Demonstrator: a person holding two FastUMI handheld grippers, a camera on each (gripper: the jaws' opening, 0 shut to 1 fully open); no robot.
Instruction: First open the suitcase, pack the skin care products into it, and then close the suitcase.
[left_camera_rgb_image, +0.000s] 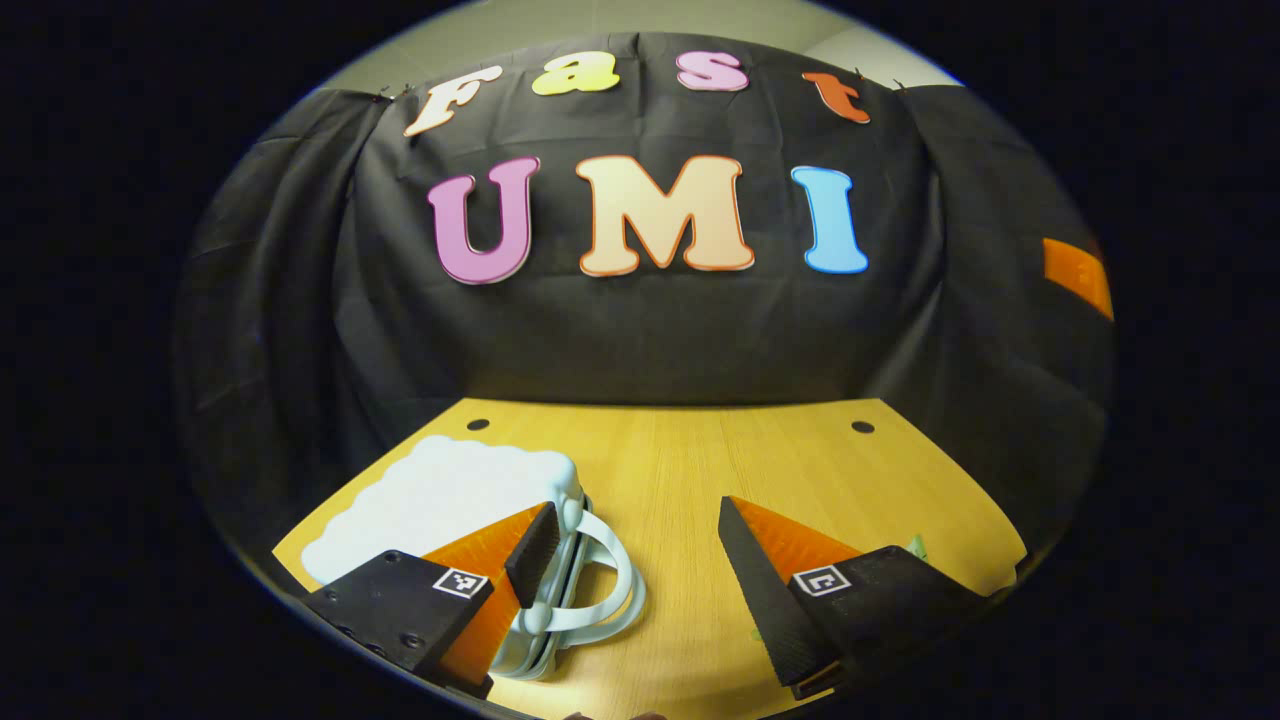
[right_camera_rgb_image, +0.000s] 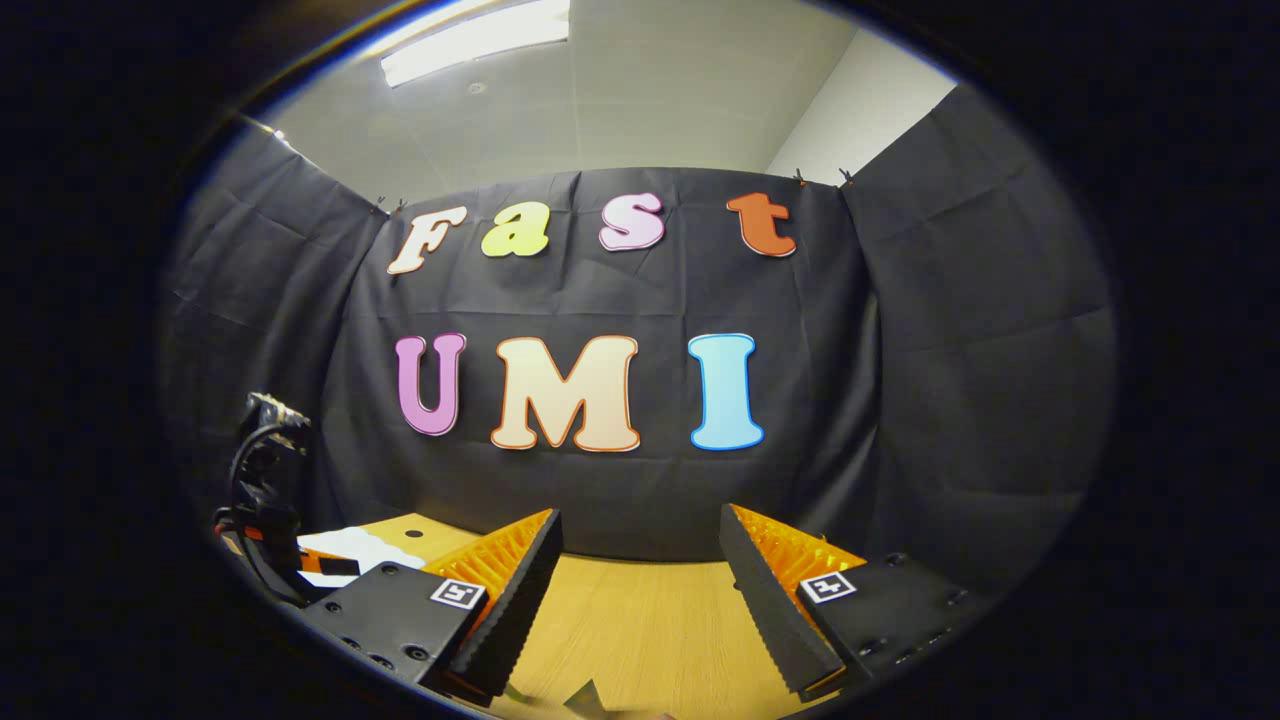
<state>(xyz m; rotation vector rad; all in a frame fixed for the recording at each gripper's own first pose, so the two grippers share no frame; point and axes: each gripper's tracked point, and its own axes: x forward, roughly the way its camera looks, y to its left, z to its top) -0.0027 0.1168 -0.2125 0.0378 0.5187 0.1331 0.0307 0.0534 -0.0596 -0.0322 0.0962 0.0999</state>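
A small pale blue suitcase (left_camera_rgb_image: 450, 490) with a cloud-shaped lid lies flat and closed at the table's left, its looped handle (left_camera_rgb_image: 610, 580) pointing right. My left gripper (left_camera_rgb_image: 635, 510) is open just above the table. Its left finger overlaps the suitcase's handle side, with nothing held between the fingers. A bit of a green item (left_camera_rgb_image: 916, 547) peeks out behind its right finger. My right gripper (right_camera_rgb_image: 640, 515) stands open over bare table with nothing in it. In the right gripper view the suitcase (right_camera_rgb_image: 350, 548) shows far left, behind the other gripper (right_camera_rgb_image: 262, 470) with its cable.
The yellow wooden table (left_camera_rgb_image: 680, 460) has two small holes near its back edge and ends at the black cloth wall. A pale greenish scrap (right_camera_rgb_image: 588, 694) lies at the very bottom of the right gripper view.
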